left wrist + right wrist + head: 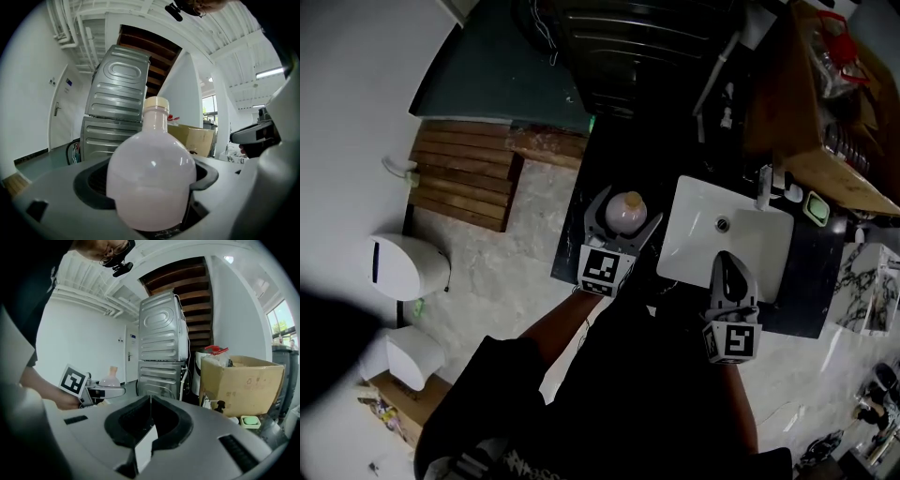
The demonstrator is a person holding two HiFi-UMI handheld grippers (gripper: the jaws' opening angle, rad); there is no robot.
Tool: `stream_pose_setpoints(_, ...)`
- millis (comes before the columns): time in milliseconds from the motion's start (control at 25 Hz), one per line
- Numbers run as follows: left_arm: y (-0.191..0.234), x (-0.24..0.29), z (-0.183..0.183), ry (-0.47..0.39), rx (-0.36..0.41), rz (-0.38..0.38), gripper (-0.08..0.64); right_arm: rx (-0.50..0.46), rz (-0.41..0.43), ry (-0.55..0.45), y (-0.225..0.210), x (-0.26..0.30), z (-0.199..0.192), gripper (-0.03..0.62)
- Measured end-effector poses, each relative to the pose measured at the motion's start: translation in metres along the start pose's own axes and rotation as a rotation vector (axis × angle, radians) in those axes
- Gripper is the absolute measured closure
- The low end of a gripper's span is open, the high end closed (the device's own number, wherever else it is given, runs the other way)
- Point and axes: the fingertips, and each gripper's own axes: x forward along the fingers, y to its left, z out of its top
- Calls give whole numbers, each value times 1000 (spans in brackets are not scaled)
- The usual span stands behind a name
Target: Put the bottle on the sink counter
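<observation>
Left gripper (627,210) holds one bottle (151,173) near one sink (694,220)

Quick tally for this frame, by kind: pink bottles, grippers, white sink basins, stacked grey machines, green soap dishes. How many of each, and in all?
pink bottle: 1, clamped in the left gripper
grippers: 2, the left gripper and the right gripper, which is shut and empty
white sink basin: 1
stacked grey machines: 2
green soap dish: 1
Total: 7
</observation>
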Motion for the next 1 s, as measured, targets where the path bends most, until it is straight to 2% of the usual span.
stream_pose_setpoints(360,-3,78,-11,10,-9,3,147,19,11,-20,-27,30,-3,552)
stream_pose_setpoints(560,-1,121,-16,18,30,2,147,31,49,-42,-46,61,-4,552)
stream_pose_setpoints(720,3,157,-34,43,51,6,147,-5,78,-28,-62,85,-5,552)
stream_pose_setpoints(920,16,190,-62,98,51,29,147,16,80,15,-77,106,-19,552)
stream_pose_setpoints(1000,22,201,-73,122,73,43,147,10,91,15,-80,116,-20,552)
